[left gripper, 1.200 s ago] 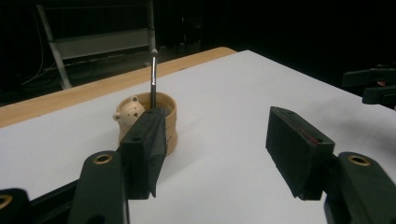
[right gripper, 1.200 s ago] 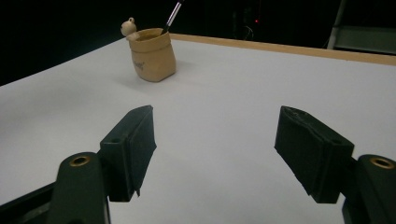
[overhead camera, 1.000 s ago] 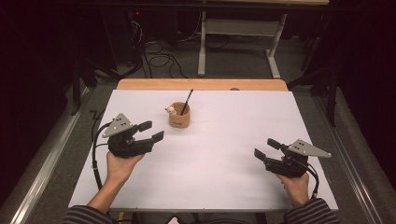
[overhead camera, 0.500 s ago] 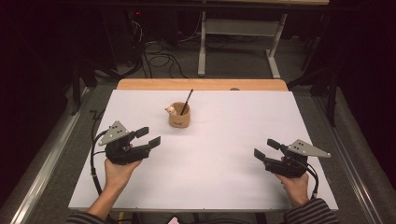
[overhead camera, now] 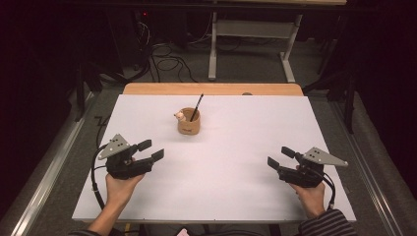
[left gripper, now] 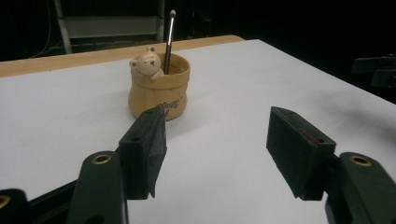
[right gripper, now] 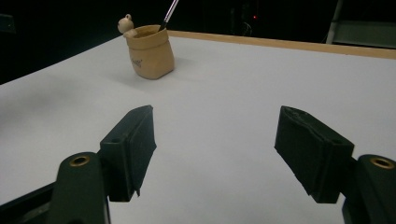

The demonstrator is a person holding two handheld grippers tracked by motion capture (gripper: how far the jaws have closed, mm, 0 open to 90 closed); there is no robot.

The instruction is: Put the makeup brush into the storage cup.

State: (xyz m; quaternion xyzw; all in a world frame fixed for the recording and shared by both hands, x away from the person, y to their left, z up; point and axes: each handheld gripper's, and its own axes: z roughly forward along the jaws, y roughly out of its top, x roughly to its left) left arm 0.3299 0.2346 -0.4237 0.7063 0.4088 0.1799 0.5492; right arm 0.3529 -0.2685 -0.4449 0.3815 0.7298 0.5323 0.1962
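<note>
A small tan sack-shaped pot [overhead camera: 189, 125] with a little bear figure [left gripper: 145, 65] on its rim stands upright on the white table top [overhead camera: 226, 147], toward the back centre. A thin dark brush [overhead camera: 196, 107] leans inside it. My left gripper [overhead camera: 151, 150] rests low at the front left, jaws open and empty, pointing toward the pot [left gripper: 159, 91]. At the front right my right gripper [overhead camera: 281, 157] is open too, with nothing between its jaws, and the pot [right gripper: 149, 51] lies far ahead of it.
A wooden strip [overhead camera: 211, 89] runs along the table's far edge. Beyond it are a grey desk frame [overhead camera: 248, 44] and loose cables [overhead camera: 164, 59] on the dark floor. Cables trail from both grippers toward the table's front edge.
My left gripper has sunk and drawn back toward the front of the table, jaws still open. The right gripper and the pot have not moved.
</note>
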